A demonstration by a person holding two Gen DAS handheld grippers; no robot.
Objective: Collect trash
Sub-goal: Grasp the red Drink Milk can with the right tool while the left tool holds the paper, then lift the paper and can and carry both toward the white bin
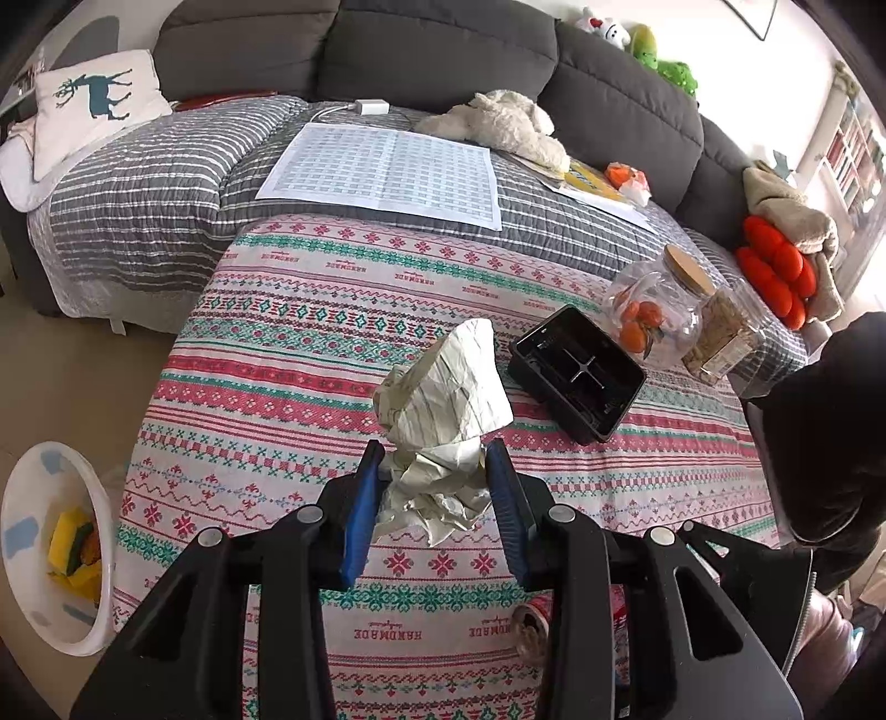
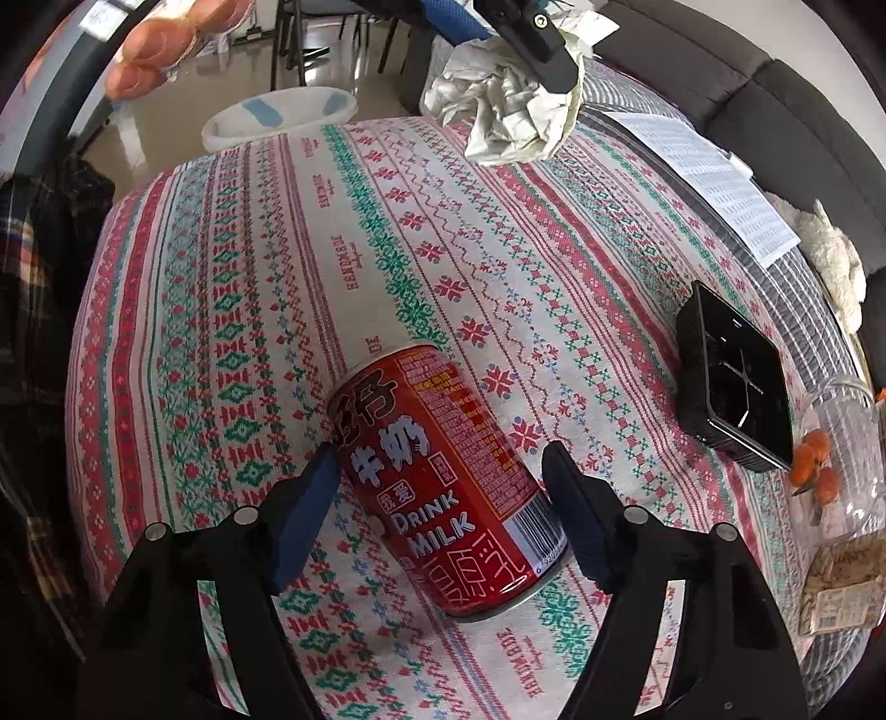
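Note:
My left gripper (image 1: 436, 451) is shut on a big wad of crumpled cream paper (image 1: 448, 387), held above the patterned cloth (image 1: 310, 343). The right wrist view shows that paper (image 2: 509, 111) hanging at the top. A red milk drink can (image 2: 443, 487) lies on its side on the cloth. My right gripper (image 2: 441, 453) is open and straddles the can, with one finger close against each side. The can's end (image 1: 531, 623) peeks out under the left gripper. A white bin (image 1: 55, 554) with yellow scraps inside stands on the floor to the left.
A black box (image 1: 576, 371), a glass jar of small oranges (image 1: 653, 315) and a jar of seeds (image 1: 720, 338) sit at the cloth's right side. Beyond lie a printed sheet (image 1: 382, 171), a plush toy (image 1: 504, 124) and the grey sofa (image 1: 432, 50). A hand (image 2: 149, 61) shows top left.

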